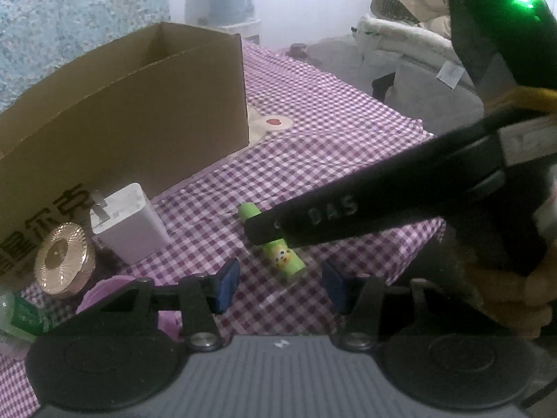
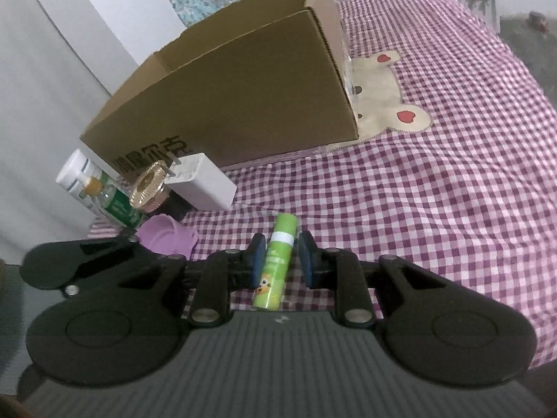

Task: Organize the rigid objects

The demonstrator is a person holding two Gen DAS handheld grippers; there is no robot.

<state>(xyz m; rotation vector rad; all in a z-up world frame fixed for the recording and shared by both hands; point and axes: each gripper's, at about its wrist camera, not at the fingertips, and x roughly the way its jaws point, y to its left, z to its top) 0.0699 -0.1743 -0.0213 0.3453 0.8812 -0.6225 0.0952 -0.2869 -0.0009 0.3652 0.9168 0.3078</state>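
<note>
And there it was: the right claw (image 2: 280, 257) was clenched on the glue stick (image 2: 274, 271), its blue pads set either side of the barrel. The stick was seen as a smooth, lime-green plastic cylinder with a white band below the cap and a small cartoon animal printed near the base. It was found low over the checked cloth (image 2: 435, 209), out in front of the cardboard box (image 2: 236, 97), with its cap pointed towards the clutter by the box.

The left claw (image 1: 280, 287) was held released, pads well apart, with nothing but purple-and-white gingham between them; the stick's base lay just ahead of that gap. A hand (image 1: 522, 296) was glimpsed around the right claw's handle.

The cloth was woven and soft, and a cream bear patch (image 2: 390, 104) with red hearts was stitched onto it beside the box. The box was plain brown corrugated card, open at the top, with dark characters printed on its long side. Against that side a glossy white charger block (image 1: 128, 223) with metal prongs was propped, and a round jar with a ribbed gold lid (image 1: 62, 257) sat just beside it. A clear bottle with a green label (image 2: 115, 202), a white bottle (image 2: 75, 174) and a lilac plastic piece (image 2: 167, 233) were crowded nearby.
</note>
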